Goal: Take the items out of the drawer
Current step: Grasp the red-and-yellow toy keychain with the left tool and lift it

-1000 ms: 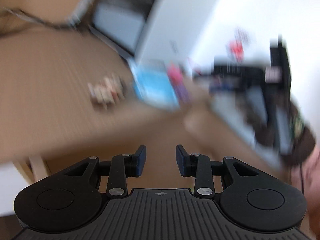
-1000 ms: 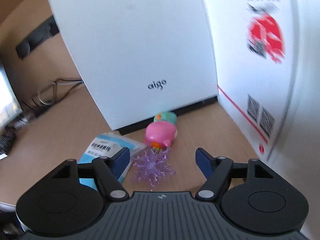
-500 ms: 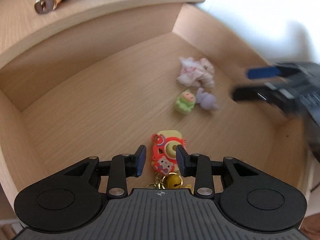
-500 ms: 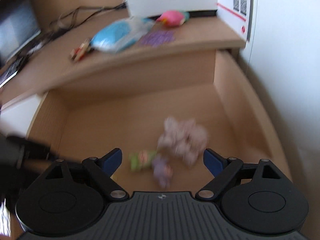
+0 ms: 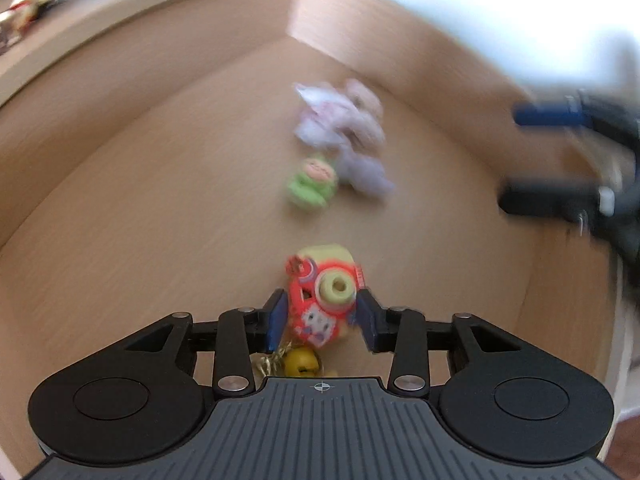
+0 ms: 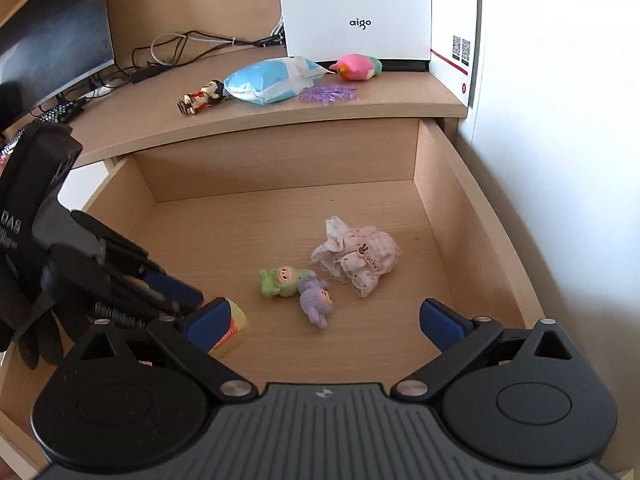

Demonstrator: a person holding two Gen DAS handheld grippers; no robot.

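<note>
Reaching into the open drawer (image 6: 440,184), the left gripper (image 5: 322,320) has its jaws opening around a red and yellow keychain toy (image 5: 324,300) near the drawer's front edge, with the pads not clearly pressing it. The right gripper (image 6: 324,324) hangs empty, its jaws opening wide above a green doll (image 6: 278,280), a purple doll (image 6: 316,302) and a pink cloth (image 6: 358,258) at the drawer's middle.

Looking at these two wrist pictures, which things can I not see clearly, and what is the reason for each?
- Toy camera keychain: right wrist view, mostly hidden behind that gripper's own finger; left wrist view, its bell end cut off by the gripper body.
- Pink cloth and purple figure: blurred in the left wrist view.
- Left gripper: jaws opening around the keychain; pad contact unclear.
- Right gripper: jaws opening, nothing between.
</note>
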